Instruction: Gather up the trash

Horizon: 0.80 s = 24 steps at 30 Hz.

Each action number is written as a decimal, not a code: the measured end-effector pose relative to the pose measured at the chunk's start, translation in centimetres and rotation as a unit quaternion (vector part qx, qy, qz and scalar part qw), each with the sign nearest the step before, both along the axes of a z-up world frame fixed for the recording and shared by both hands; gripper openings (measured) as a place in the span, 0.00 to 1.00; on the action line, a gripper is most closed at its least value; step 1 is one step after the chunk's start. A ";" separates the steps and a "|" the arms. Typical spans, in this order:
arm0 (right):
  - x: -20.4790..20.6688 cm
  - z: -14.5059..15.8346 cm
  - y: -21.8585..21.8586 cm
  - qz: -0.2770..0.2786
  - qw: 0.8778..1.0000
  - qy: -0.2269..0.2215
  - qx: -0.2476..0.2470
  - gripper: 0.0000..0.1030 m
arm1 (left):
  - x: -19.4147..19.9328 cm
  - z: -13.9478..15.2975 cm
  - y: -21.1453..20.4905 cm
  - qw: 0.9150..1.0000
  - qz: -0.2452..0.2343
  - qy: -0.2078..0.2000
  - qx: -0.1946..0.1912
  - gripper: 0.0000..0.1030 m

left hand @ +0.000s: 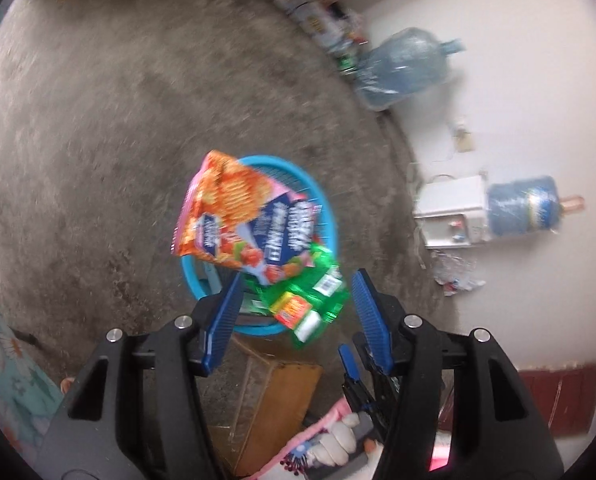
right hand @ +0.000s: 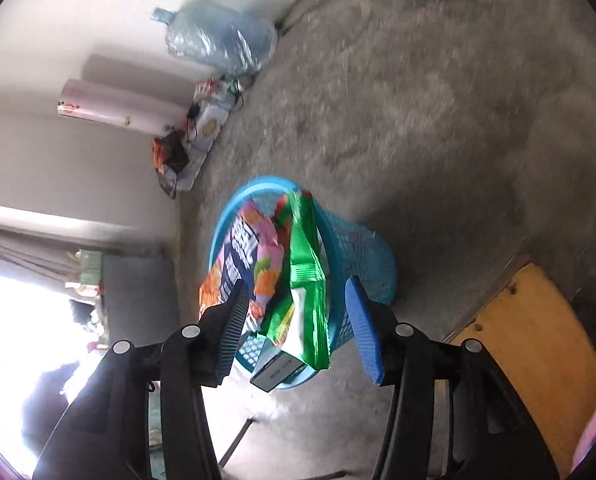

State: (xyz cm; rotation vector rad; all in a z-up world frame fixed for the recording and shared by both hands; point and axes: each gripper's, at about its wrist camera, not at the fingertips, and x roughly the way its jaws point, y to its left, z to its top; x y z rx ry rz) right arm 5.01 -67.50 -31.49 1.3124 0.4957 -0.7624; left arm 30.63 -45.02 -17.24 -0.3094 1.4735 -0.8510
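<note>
A blue mesh plastic basket (left hand: 325,216) stands on the concrete floor. Over its mouth in the left wrist view is an orange and pink snack bag (left hand: 226,208), blurred, with a green packet (left hand: 317,300) below it. My left gripper (left hand: 298,280) is open; the green packet lies in the gap, clear of both pads. In the right wrist view the basket (right hand: 361,256) holds the snack bag (right hand: 254,256), the green packet (right hand: 307,280) standing on edge, and a grey-blue box (right hand: 276,372) at its near rim. My right gripper (right hand: 296,284) is open above it, its pads touching nothing.
Against the white wall lie a big blue water jug (left hand: 405,68), a white water dispenser (left hand: 453,212) with a second jug (left hand: 525,204), and crumpled litter (left hand: 455,276). A brown box (left hand: 282,400) sits near me. A yellow-brown board (right hand: 533,344) is at the right.
</note>
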 end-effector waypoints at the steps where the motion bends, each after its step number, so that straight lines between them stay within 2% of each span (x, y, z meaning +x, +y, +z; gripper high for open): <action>1: 0.2 1.6 0.6 0.000 1.000 0.012 -0.025 0.48 | -0.4 1.5 0.6 1.000 -0.007 -0.016 -0.007 0.52; 3: 0.8 4.9 1.7 0.010 0.997 0.020 -0.076 0.48 | -1.5 5.0 2.2 0.998 -0.020 -0.058 -0.029 0.52; 6: 2.5 11.1 4.8 0.050 0.984 0.021 -0.169 0.48 | -3.7 10.1 5.7 0.989 -0.043 -0.127 -0.058 0.61; 8: 4.0 15.9 8.1 0.089 0.966 0.017 -0.240 0.52 | -5.2 13.0 8.5 0.982 -0.049 -0.170 -0.065 0.68; 9: 4.5 17.7 9.4 0.103 0.958 0.015 -0.265 0.58 | -6.1 14.6 10.4 0.977 -0.047 -0.199 -0.066 0.71; 11: 5.7 21.6 13.0 0.144 0.935 0.002 -0.325 0.63 | -7.6 17.1 13.5 0.967 -0.033 -0.245 -0.059 0.82; 12: 6.1 23.2 14.8 0.162 0.923 -0.002 -0.349 0.68 | -8.4 18.3 15.3 0.962 -0.022 -0.267 -0.058 0.83; 14: 6.9 26.2 18.8 0.205 0.897 -0.017 -0.391 0.75 | -9.8 20.1 18.6 0.953 0.008 -0.301 -0.035 0.90; 18: 7.5 30.0 25.8 0.270 0.852 -0.026 -0.448 0.88 | -12.3 21.8 25.2 0.934 0.104 -0.339 0.036 0.92; 19: 7.6 30.7 27.3 0.284 0.843 -0.025 -0.456 0.92 | -12.8 21.8 26.5 0.931 0.123 -0.340 0.051 0.92; 21: 8.0 31.5 29.8 0.309 0.830 -0.017 -0.464 0.93 | -13.4 21.4 28.8 0.927 0.146 -0.332 0.097 0.92; 23: 8.6 31.7 32.5 0.344 0.814 0.013 -0.468 0.94 | -14.2 20.7 30.4 0.922 0.160 -0.327 0.134 0.92; 24: 8.6 31.6 33.9 0.362 0.802 0.032 -0.474 0.94 | -14.8 20.2 31.2 0.916 0.169 -0.330 0.154 0.92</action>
